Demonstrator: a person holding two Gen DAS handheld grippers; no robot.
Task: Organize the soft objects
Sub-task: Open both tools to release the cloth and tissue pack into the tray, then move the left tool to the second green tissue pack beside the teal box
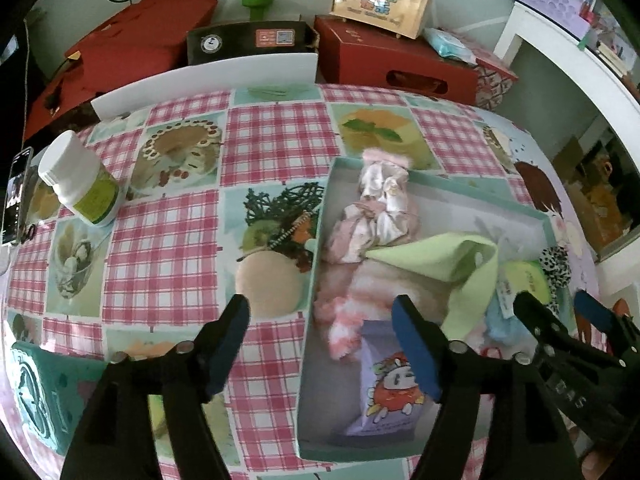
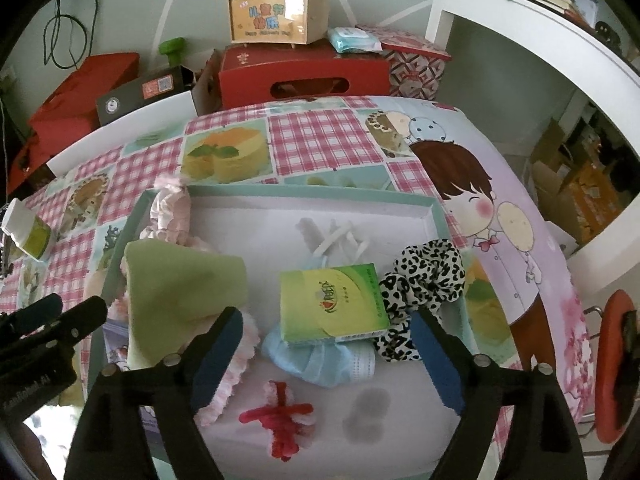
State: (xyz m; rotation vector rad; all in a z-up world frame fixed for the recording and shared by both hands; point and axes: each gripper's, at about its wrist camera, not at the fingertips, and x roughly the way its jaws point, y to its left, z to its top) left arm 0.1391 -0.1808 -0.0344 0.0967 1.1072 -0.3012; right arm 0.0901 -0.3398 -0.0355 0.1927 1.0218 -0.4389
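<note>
Both tongs spread, empty — left gripper straddles the box edge, right gripper seemingly over the tissue pack.

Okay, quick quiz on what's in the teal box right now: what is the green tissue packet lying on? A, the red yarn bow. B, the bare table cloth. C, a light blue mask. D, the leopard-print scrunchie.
C: in the right wrist view the green tissue packet lies inside the teal box, its near edge over the crumpled light blue mask; the leopard-print scrunchie is beside it and the red yarn bow lies apart.
</note>
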